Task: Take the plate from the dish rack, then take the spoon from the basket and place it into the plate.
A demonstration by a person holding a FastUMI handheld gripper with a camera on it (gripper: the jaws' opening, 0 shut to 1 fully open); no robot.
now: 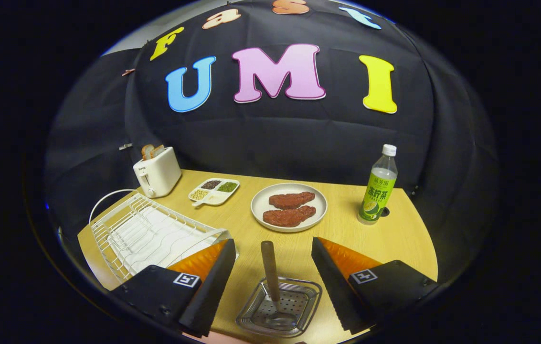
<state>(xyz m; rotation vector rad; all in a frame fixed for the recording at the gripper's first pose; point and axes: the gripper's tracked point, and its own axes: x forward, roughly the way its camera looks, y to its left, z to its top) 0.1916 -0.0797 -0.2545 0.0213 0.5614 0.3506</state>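
My gripper [272,241] is open, its two black fingers spread wide over the near part of the wooden table. Between them stands a small perforated metal basket [306,306]. A spoon [270,267] with a brown wooden handle lies in it, the handle pointing up and away, level with my fingertips. Neither finger touches the spoon or the basket. Beyond the fingers a round white plate [319,200] sits flat on the table with two brown steaks [290,208] on it. The white wire dish rack [146,229] stands left of my left finger, with no dishes in its slots.
A white toaster [157,173] with bread in it stands at the back left. Next to it lies a white divided tray [214,191] of seasonings. A green-labelled bottle [378,188] stands right of the plate. The table [408,239] ends just beyond the bottle.
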